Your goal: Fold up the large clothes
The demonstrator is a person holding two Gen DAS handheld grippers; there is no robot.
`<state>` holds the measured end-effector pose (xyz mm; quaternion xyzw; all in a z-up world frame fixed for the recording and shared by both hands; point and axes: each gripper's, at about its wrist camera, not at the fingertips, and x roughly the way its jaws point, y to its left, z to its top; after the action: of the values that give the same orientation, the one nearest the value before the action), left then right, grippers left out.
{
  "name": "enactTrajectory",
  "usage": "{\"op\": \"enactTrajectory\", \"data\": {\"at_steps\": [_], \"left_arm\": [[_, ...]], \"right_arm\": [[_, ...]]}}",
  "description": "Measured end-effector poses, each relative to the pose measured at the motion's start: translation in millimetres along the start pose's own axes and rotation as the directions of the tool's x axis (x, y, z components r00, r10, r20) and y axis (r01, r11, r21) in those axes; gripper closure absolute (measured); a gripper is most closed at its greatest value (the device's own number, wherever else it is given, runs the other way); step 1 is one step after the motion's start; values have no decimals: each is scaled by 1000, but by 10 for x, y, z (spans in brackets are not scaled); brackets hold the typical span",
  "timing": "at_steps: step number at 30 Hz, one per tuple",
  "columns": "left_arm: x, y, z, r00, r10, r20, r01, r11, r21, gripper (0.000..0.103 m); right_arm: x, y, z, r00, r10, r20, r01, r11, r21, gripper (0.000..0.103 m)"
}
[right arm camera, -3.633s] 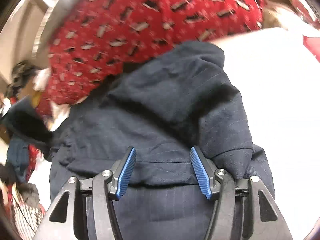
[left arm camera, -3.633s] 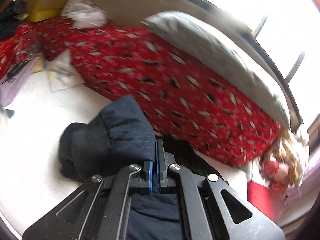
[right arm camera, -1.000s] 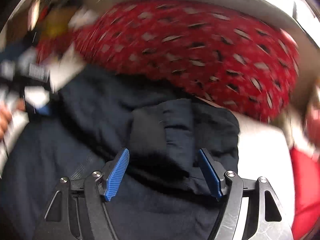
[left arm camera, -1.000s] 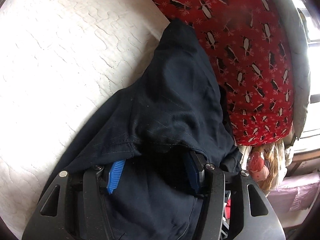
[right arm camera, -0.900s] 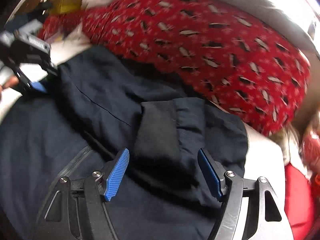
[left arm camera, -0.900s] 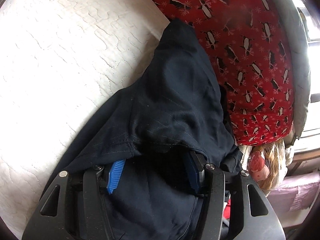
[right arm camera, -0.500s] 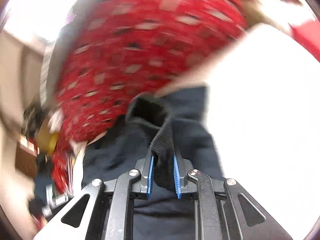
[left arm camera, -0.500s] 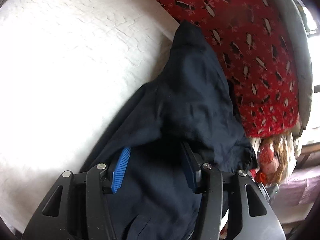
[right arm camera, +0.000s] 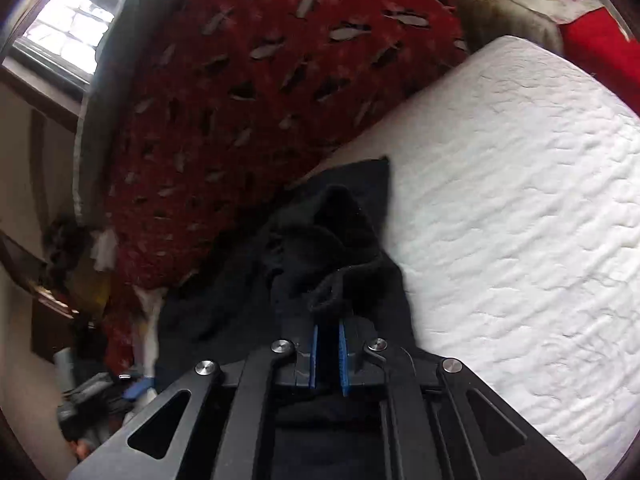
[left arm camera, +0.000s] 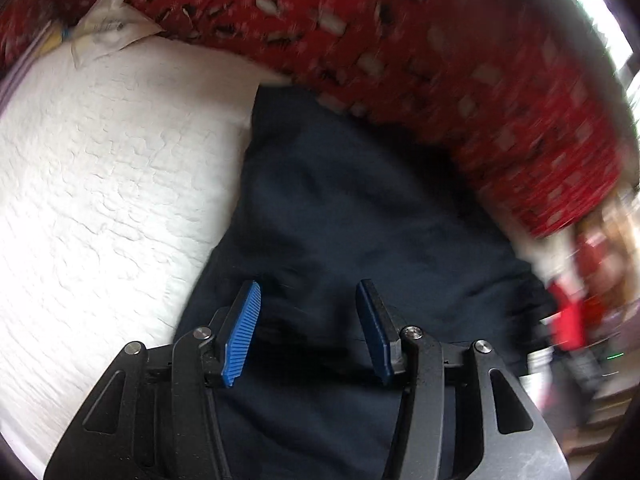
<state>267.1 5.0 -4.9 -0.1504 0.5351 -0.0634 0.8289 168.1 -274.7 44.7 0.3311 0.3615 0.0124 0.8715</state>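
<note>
A dark navy garment (left arm camera: 352, 208) lies on a white quilted mattress (left arm camera: 100, 200), against a red patterned duvet (left arm camera: 440, 48). My left gripper (left arm camera: 310, 328) is open, its blue pads spread just above the cloth with nothing between them. In the right wrist view my right gripper (right arm camera: 328, 354) is shut on a bunched fold of the same garment (right arm camera: 340, 240), which rises ahead of the jaws over the mattress (right arm camera: 520, 240). The rest of the garment hangs down to the left.
The red duvet (right arm camera: 260, 80) runs along the far side of the mattress, with a grey pillow (right arm camera: 120, 32) and a window behind it. Cluttered items (left arm camera: 576, 320) sit off the bed's end, blurred. More clutter (right arm camera: 92, 400) lies low on the left.
My left gripper has pulled back from under the garment fold and now hovers open above it. My right gripper stays shut on the cloth and has shifted it along the mattress.
</note>
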Motion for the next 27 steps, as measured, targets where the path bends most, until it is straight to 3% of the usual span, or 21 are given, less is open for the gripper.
{"op": "enactTrajectory", "data": {"at_steps": [2, 4, 6, 9, 10, 11, 12, 14, 15, 17, 18, 23, 27], "left_arm": [[302, 21, -36, 993, 101, -63, -98, 994, 44, 50], [280, 76, -29, 996, 87, -34, -86, 996, 21, 50], [211, 124, -12, 996, 64, -55, -65, 998, 0, 51], [25, 162, -151, 997, 30, -76, -29, 999, 22, 51], [-35, 154, -233, 996, 29, -89, -25, 999, 41, 51], [-107, 172, -370, 994, 27, -106, -21, 998, 60, 51], [-147, 186, -481, 993, 23, -119, -15, 998, 66, 50], [-153, 211, -786, 981, 9, -196, 10, 995, 96, 50], [-146, 228, -968, 972, 9, -234, 17, 994, 106, 51], [-198, 237, -1255, 969, 29, -247, 8, 989, 148, 51], [-256, 239, -1372, 969, 47, -241, -4, 985, 175, 50], [-650, 584, -1796, 956, -36, -290, 71, 991, 112, 50], [-988, 1071, -2012, 970, 1, -244, 20, 996, 82, 48]], "right_arm": [[27, -51, -23, 1000, -2, -11, 2, 1000, 7, 96], [204, -180, -45, 986, -141, -86, 139, 990, -26, 98], [161, -235, -22, 988, -120, -98, 120, 993, -8, 94], [-95, -42, -9, 985, -154, -75, 149, 987, -65, 80], [-181, 22, -53, 986, -147, -84, 139, 986, -89, 71], [-224, 62, -92, 984, -137, -111, 126, 987, -104, 59], [-282, 80, -201, 976, -137, -171, 119, 986, -113, 55], [-312, 87, -379, 953, -150, -262, 123, 985, -119, 55], [-320, 65, -533, 931, -166, -325, 130, 983, -131, 55], [-349, 16, -823, 887, -231, -399, 177, 970, -167, 55], [-394, 4, -947, 876, -242, -417, 181, 967, -180, 56], [-830, 23, -1402, 863, -237, -446, 178, 969, -171, 56], [-1278, -1, -1577, 874, -271, -404, 203, 958, -205, 47]]}}
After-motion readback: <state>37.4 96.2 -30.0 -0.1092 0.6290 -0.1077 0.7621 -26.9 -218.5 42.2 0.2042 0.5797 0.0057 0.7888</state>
